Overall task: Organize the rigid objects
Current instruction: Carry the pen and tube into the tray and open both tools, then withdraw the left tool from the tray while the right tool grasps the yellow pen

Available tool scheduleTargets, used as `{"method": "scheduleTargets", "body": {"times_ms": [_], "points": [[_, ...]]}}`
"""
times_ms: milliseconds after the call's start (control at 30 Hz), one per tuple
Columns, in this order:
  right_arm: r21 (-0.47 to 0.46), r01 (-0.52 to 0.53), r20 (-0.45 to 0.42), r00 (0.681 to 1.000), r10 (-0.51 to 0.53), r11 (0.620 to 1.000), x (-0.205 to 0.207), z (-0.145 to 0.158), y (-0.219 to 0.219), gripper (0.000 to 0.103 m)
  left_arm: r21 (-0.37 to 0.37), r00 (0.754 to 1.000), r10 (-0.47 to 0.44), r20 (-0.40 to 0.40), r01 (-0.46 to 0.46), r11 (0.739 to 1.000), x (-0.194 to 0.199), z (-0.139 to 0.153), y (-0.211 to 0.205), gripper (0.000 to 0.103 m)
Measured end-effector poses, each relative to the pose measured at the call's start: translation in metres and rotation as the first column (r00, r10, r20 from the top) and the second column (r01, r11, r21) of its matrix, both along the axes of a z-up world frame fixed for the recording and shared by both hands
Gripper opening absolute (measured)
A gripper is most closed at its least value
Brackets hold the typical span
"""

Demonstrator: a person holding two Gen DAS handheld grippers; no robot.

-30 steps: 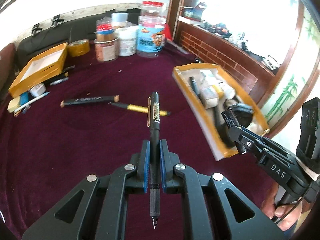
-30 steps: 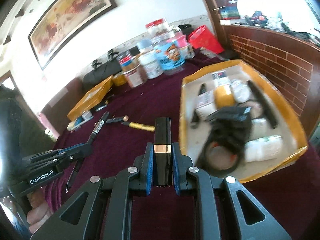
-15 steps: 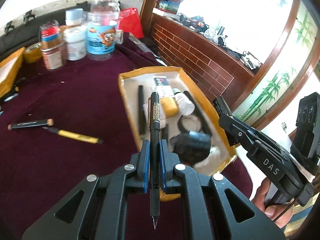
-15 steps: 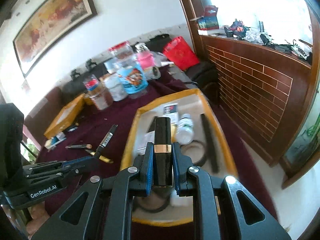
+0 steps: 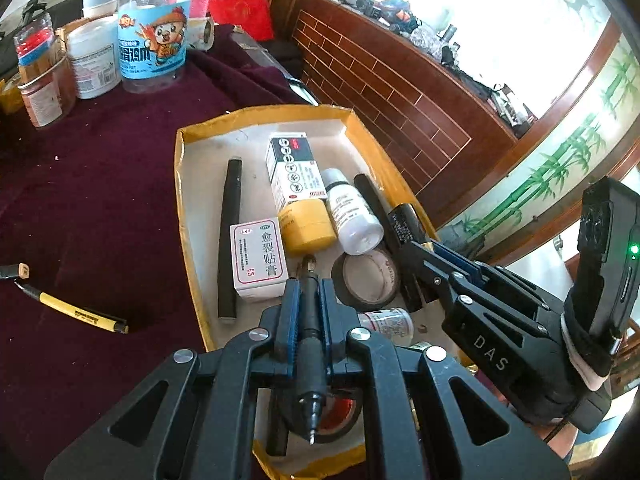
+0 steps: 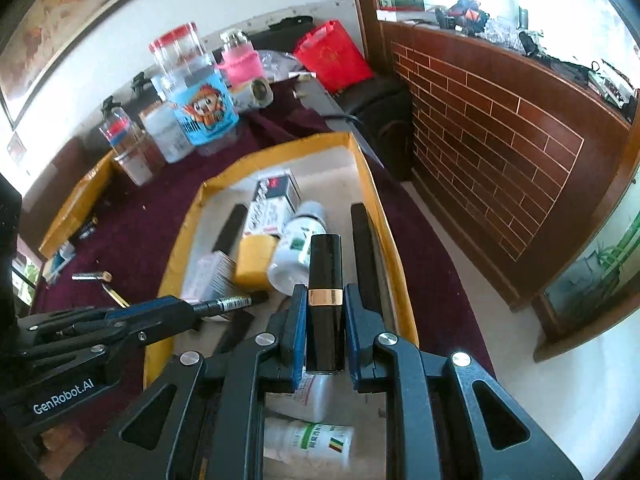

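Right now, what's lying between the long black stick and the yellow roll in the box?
In the left wrist view, a white carton with red print lies between the black stick and the yellow roll.

Likely home: framed painting (image 6: 60, 8), snack jars (image 6: 196, 100), velvet-covered table (image 5: 100, 200).

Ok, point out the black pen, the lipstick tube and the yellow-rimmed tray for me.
black pen (image 5: 310, 312): left wrist view, on its barrel between the pads.
lipstick tube (image 6: 325, 264): right wrist view, on its black upper body.
yellow-rimmed tray (image 5: 179, 184): left wrist view, on its left wall.
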State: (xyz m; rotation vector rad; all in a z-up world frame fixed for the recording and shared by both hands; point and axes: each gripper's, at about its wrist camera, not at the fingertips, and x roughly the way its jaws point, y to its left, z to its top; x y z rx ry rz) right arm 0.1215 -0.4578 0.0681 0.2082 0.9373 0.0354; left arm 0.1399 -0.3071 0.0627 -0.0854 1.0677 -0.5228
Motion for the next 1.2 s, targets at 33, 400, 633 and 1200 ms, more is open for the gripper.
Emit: {"method": "scheduleTargets", "body": {"times_ms": [33,400,633,1200], "points": [[-0.003,-0.003,-0.006,1.0,0.003,1.0,0.0,-0.002,0.001,0.016,0.002,1.0,-0.003,-0.003,0.003,1.0,0.001,-0.002,-0.001,0.007],[0.022,0.02,-0.024,1.0,-0.02,1.0,-0.01,-0.006,-0.002,0.033,0.008,0.995,-0.077,0.055,0.077,0.997,-0.016,0.009,-0.002,0.024],[-0.007,0.039,0.041,0.998,-0.039,0.999,-0.028,0.023,0.012,0.034,-0.042,0.991,-0.095,0.094,0.099,0.994,-0.037,0.029,0.015,0.037],[0.045,-0.211,0.056,0.976,0.208,0.977,-0.039,0.038,0.143,0.036,-0.058,0.985,0.098,0.142,-0.091,0.994,-0.075,0.03,0.193,0.037]]}}
